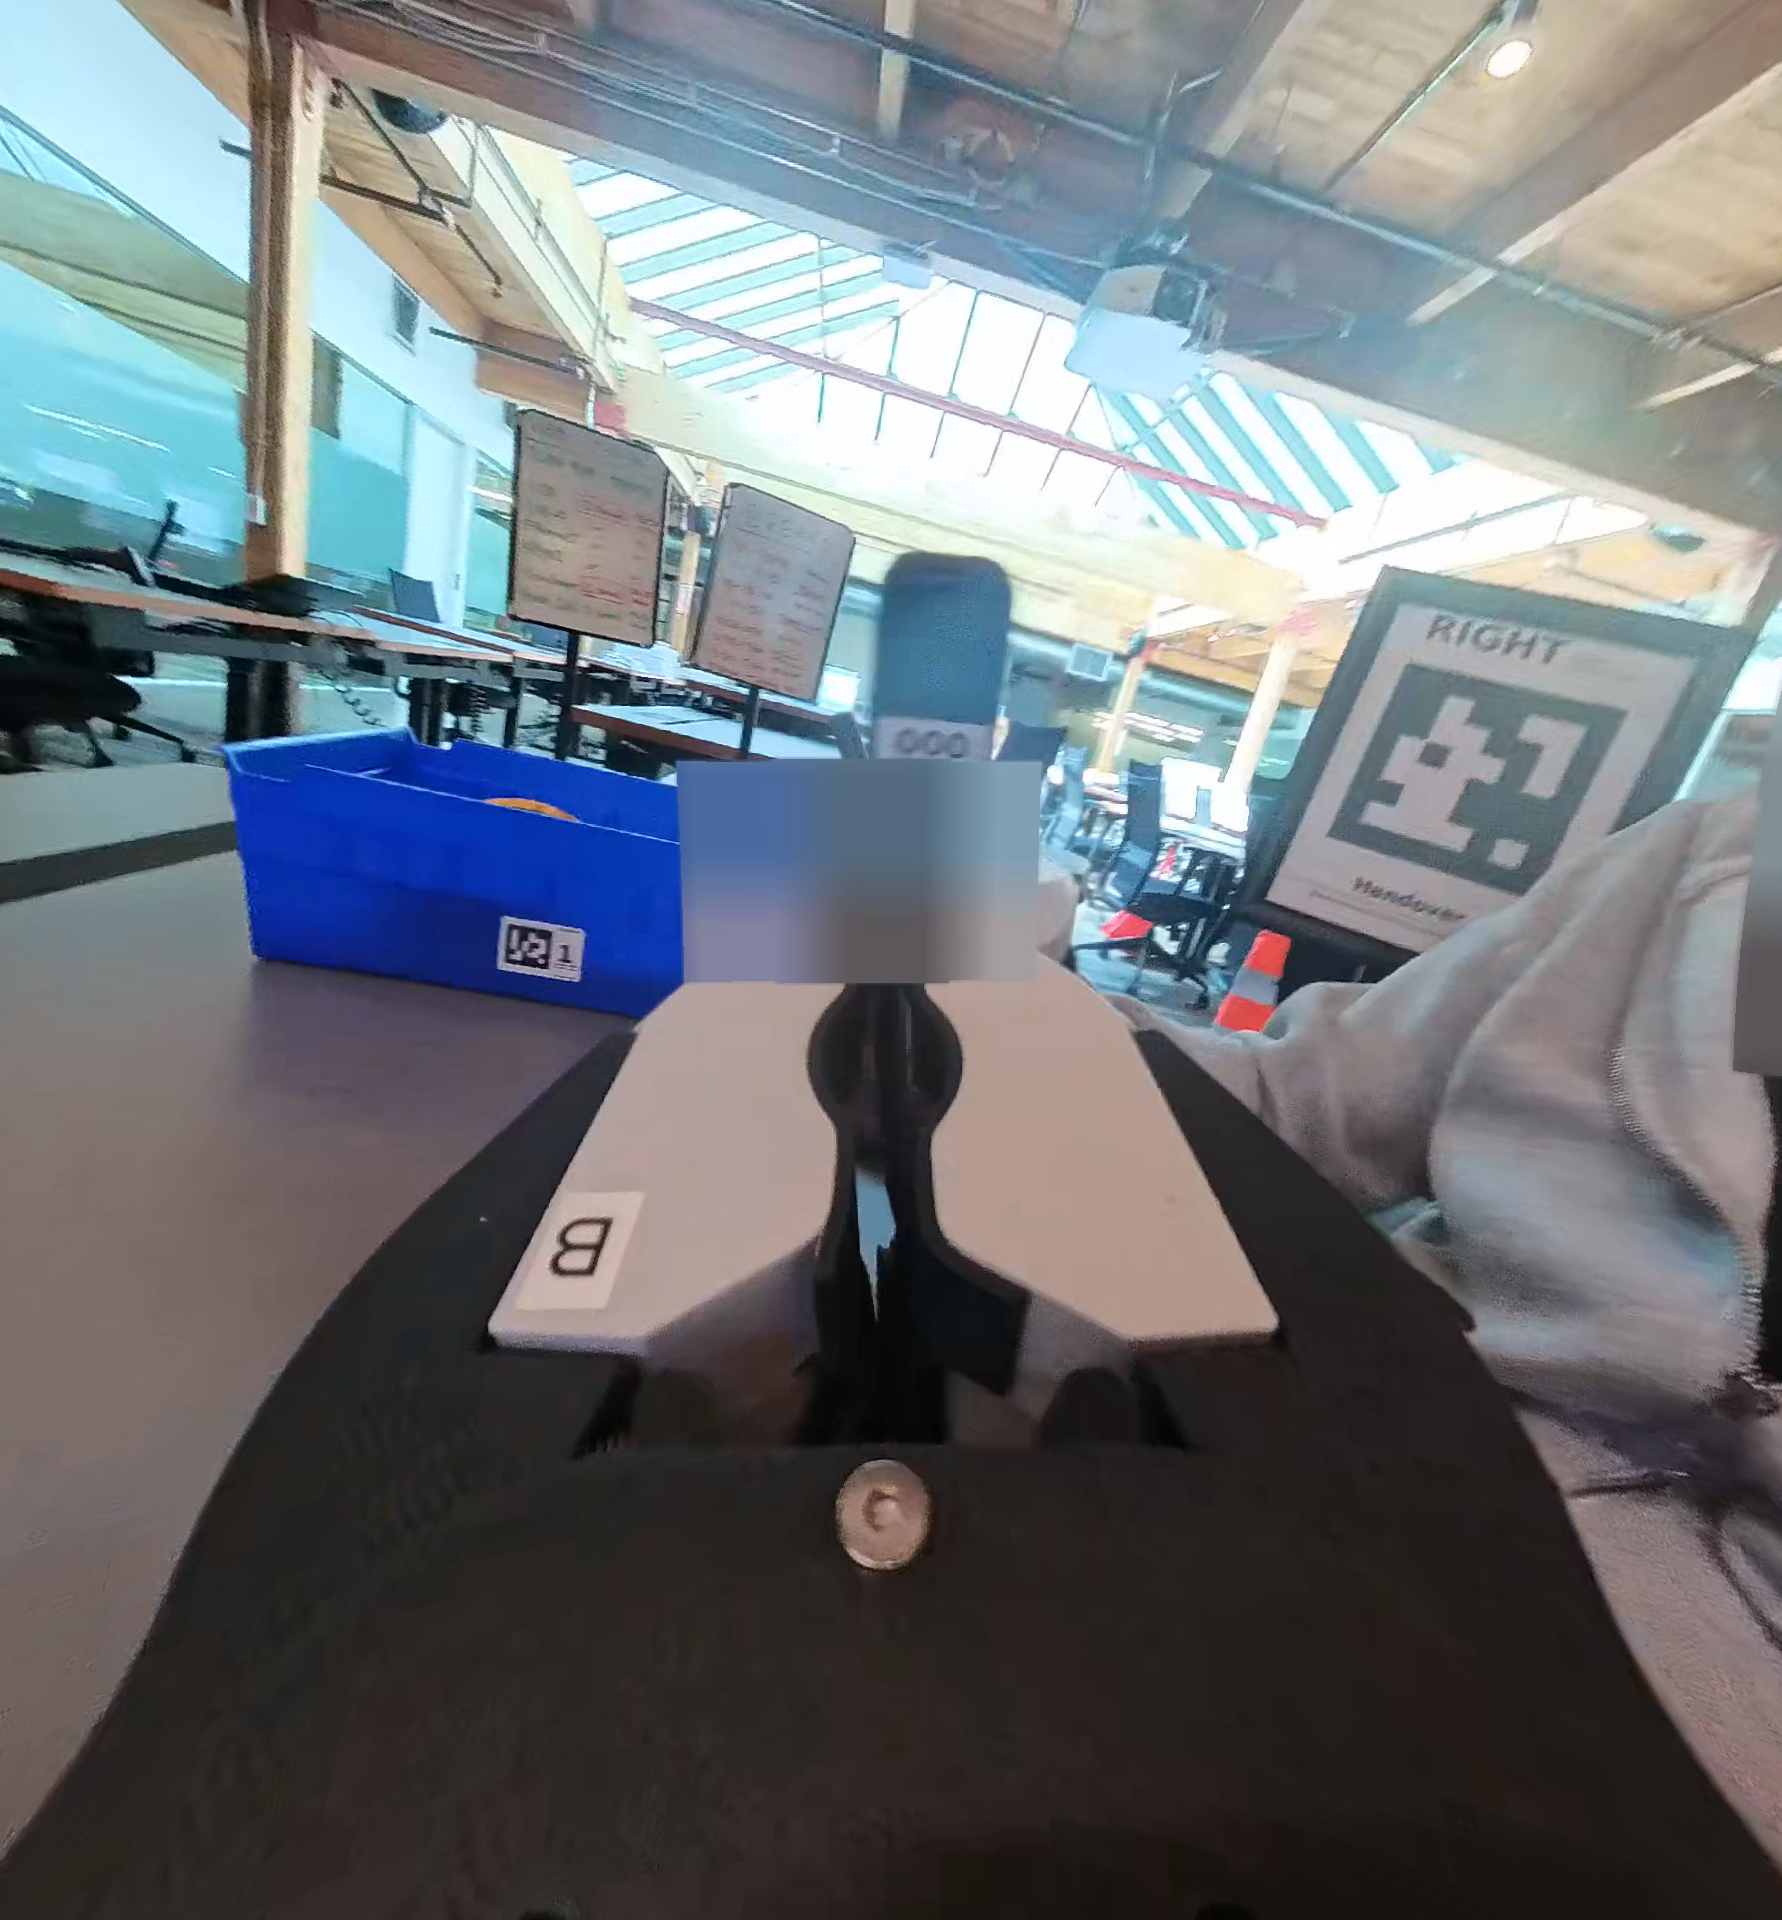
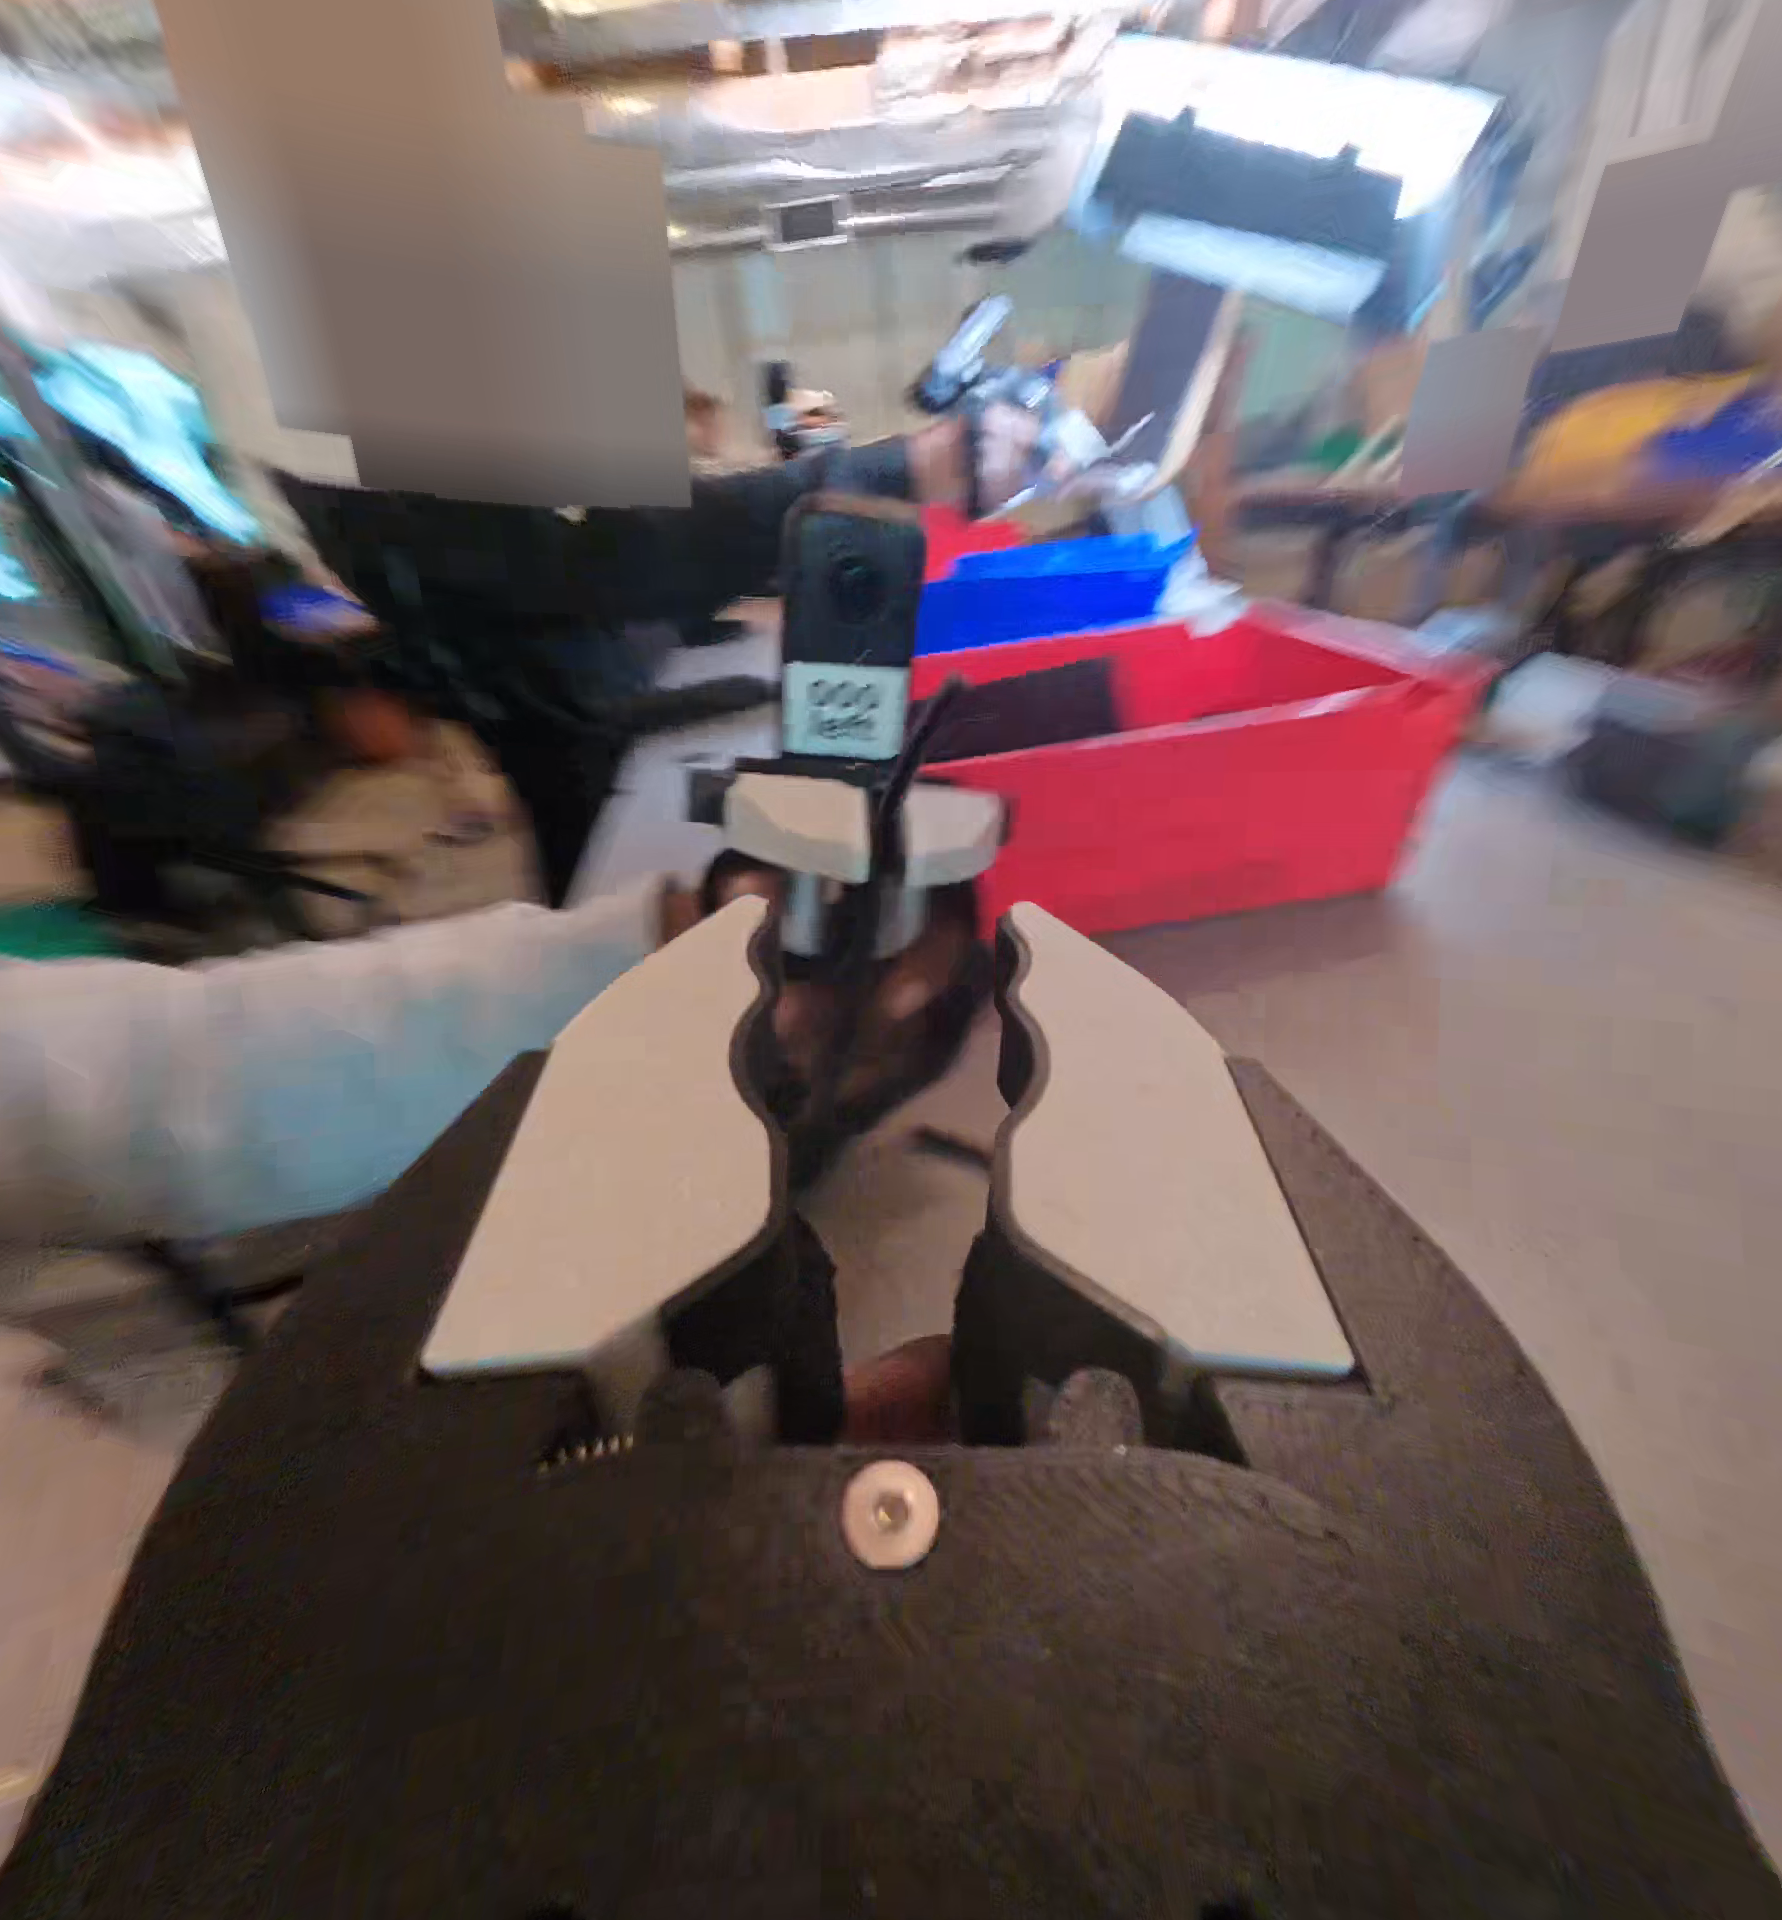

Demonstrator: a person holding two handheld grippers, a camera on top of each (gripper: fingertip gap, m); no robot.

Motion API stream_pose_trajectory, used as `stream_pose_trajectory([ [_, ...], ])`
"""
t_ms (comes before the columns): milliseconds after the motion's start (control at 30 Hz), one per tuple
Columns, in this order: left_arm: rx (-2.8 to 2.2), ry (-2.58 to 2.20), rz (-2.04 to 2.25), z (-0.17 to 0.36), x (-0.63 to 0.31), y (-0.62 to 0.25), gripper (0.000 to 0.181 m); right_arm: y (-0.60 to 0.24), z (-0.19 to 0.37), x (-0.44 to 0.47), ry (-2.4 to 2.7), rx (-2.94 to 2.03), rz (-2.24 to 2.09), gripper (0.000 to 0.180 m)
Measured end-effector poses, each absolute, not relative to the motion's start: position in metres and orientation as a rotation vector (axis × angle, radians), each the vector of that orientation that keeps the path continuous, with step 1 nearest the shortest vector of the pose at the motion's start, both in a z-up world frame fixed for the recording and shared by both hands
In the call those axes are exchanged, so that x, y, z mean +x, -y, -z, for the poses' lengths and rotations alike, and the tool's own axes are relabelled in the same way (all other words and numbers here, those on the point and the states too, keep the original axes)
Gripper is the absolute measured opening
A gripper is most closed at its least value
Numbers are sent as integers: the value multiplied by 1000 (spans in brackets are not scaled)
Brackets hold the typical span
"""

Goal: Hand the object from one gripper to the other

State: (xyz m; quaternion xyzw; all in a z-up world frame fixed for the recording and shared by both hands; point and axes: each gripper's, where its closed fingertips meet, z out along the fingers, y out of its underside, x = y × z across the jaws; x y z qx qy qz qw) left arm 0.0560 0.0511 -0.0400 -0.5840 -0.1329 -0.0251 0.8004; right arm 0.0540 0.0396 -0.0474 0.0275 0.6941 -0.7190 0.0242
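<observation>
While the left gripper (image 1: 882,1049) had its jaws pinched on a thin dark object (image 1: 879,1226) (too slim to identify), the right gripper (image 2: 879,925) faced it, jaws apart and empty, before the red bin (image 2: 1230,800).

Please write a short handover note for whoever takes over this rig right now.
Left gripper: shut on the object, a thin black cord pinched between its fingers.
Right gripper: open, empty, facing the left gripper close up; the cord's loose end seems to hang into its gap.
Both are held above the table; a blue bin and a red bin stand on it.
Done: object picked up and presented.
Left: close the right gripper on the cord, then open the left and draw it away.
</observation>
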Motion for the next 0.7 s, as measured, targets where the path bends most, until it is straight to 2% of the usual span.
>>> stream_pose_trajectory([
  [33, -1259, 287, 32, 41, 55, -52, 3, -36, 54, 60, -2046, 135, 2097, 39],
  [100, -1272, 303, -4, 43, 51, -52, 3, -28, 65, 66, -1960, 180, 1962, 35],
  [267, -1264, 306, -11, 42, 51, -52, 4, -17, 70, 66, -1998, 187, 2025, 6],
  [367, -1258, 323, -4, 42, 49, -51, 6, -22, 67, 59, -2015, 196, 2070, 5],
  [467, -1263, 345, 26, 44, 49, -50, 22, -31, 54, 54, -1916, 221, 2130, 5],
  [533, -1295, 359, 84, 49, 50, -53, 24, -38, 48, 49, -1896, 229, 2164, 5],
  [600, -1349, 340, 146, 57, 57, -60, 19, -42, 43, 47, -1867, 230, 2192, 5],
  [633, -1373, 320, 156, 60, 60, -63, 9, -44, 41, 46, -1849, 232, 2198, 5],
  [700, -1401, 313, 111, 64, 59, -66, 6, -44, 40, 48, -1840, 220, 2185, 5],
])
